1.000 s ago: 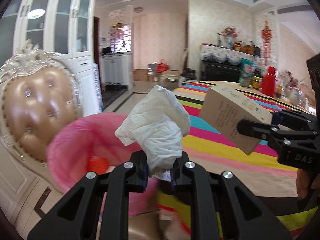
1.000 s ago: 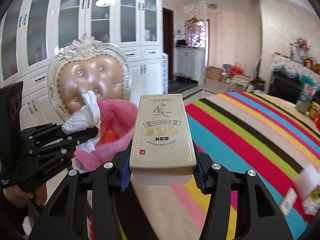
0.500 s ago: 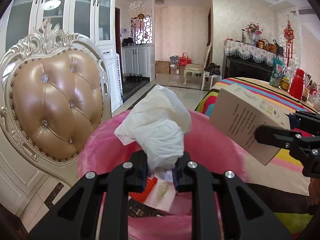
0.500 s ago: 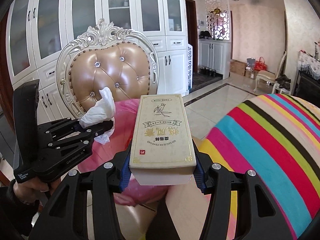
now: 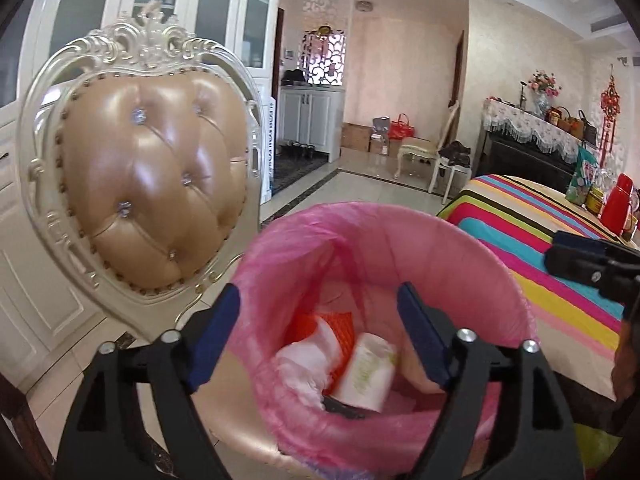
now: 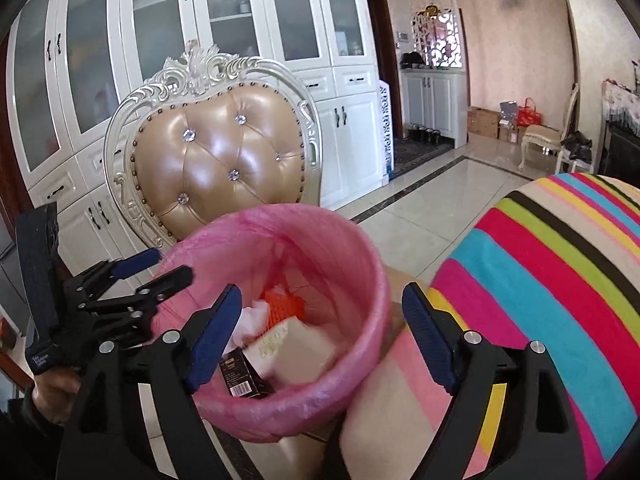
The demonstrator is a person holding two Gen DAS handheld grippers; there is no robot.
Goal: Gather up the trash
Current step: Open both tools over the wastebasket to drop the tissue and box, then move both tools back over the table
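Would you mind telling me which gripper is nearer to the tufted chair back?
Left. The left gripper is over the pink bin's chair-side rim, beside the chair back; the right gripper is on the striped-table side.

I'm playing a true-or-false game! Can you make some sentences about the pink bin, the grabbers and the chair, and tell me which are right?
1. Both grabbers, the left gripper and the right gripper, are open. True.
2. The right gripper holds a box. False: the box lies in the pink bin.
3. The bin is empty. False: a white tissue lies inside too.
4. A tufted chair stands behind the bin. True.
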